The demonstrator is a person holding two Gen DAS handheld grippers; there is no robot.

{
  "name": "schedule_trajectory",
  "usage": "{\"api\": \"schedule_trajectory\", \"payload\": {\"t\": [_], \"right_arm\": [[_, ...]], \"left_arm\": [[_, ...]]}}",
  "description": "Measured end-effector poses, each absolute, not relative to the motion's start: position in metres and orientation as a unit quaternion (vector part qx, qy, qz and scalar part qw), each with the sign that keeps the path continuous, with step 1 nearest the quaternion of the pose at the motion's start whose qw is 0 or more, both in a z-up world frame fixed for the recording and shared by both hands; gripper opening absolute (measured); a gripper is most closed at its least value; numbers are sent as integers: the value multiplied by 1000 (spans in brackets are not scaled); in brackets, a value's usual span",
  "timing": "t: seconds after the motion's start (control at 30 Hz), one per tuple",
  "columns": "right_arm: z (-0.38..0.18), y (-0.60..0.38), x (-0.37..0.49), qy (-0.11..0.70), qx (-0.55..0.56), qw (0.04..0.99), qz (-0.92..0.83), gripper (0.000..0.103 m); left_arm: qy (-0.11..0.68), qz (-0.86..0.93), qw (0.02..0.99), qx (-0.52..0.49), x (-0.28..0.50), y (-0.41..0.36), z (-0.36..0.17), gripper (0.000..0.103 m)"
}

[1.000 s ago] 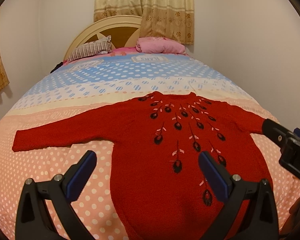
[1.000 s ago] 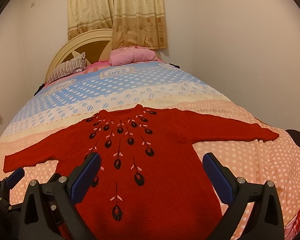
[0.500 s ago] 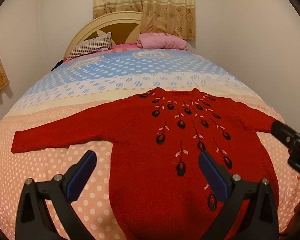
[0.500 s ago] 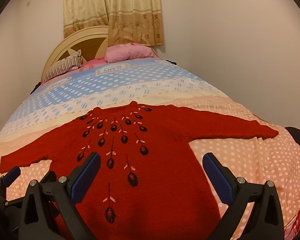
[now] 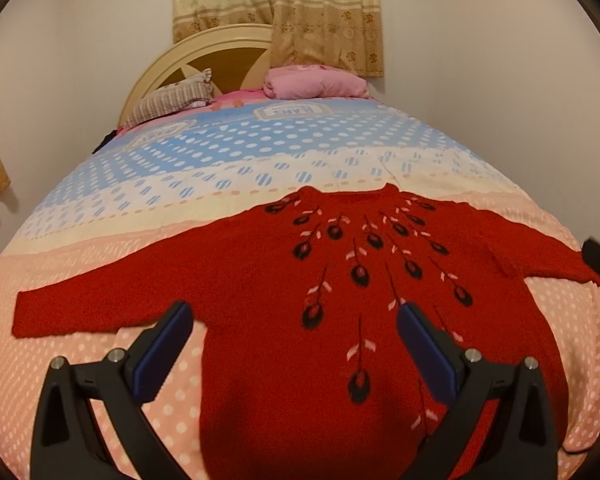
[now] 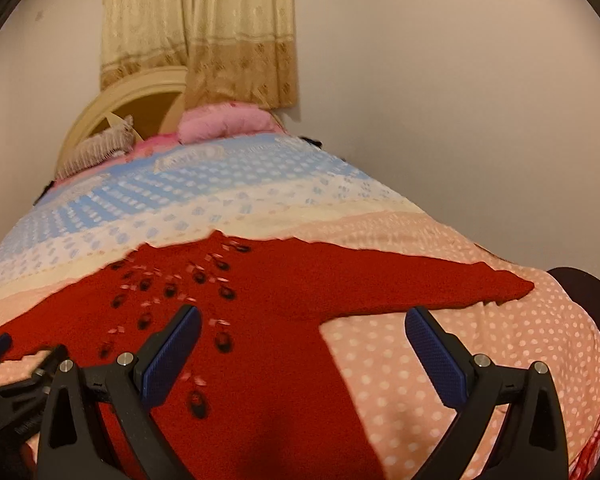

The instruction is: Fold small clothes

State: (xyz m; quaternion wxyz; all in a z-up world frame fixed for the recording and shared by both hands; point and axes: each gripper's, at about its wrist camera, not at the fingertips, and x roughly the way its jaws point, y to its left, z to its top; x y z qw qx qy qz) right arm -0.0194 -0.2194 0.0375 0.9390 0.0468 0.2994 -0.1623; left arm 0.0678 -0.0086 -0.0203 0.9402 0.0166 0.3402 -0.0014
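While the red sweater (image 5: 284, 320) lies spread flat and face up on the bed (image 5: 220, 168), with its neckline toward the far end and both sleeves stretched out to left and right, no fold has yet been made. The left tongs (image 5: 292, 344) hang above the near left part of the body, jaws wide apart and holding nothing. The right tongs (image 6: 300, 348) hover over the near right side, where the body meets the right sleeve (image 6: 440, 284); they too gape fully and are empty. This looks like the approach before the first fold. The right-wrist view is blurred, so fine detail of the knit is hard to read there.

A likely next move is to bring each pair of tongs down onto an edge of the sweater, a sleeve end or the hem corners, and pinch only the knit, not the dotted bedcover (image 6: 440, 360) beneath. Thick, fuzzy fabric should grip well but may drag.
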Motion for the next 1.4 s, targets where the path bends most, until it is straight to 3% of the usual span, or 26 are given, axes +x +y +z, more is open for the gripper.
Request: {"api": "schedule_trajectory", "payload": {"t": [0.17,0.23,0.27,0.63,0.97,1.07,1.2,1.4], "right_arm": [[17,-265,-1,332,76,922,-186,99],[11,-284,3,344,82,914,-200,86],[8,-299,6,350,88,909,-207,84],[-14,-498,-10,355,171,833,-389,83],[-65,-582,3,427,224,778,-403,70],[-69,-577,14,436,178,777,-418,61],[-72,-575,23,450,133,778,-417,13],[-64,-584,13,426,197,789,-397,12]], "left_arm": [[344,-6,939,-2,97,-8,-28,103],[353,-10,935,-8,106,-9,-32,103],[360,-14,933,-13,110,-10,-36,103],[387,-39,917,-88,75,27,-82,103],[460,20,888,3,38,63,-92,103],[463,42,885,19,27,77,-95,103],[450,54,891,-21,23,99,-90,103],[409,56,910,-44,44,104,-66,103]]}}
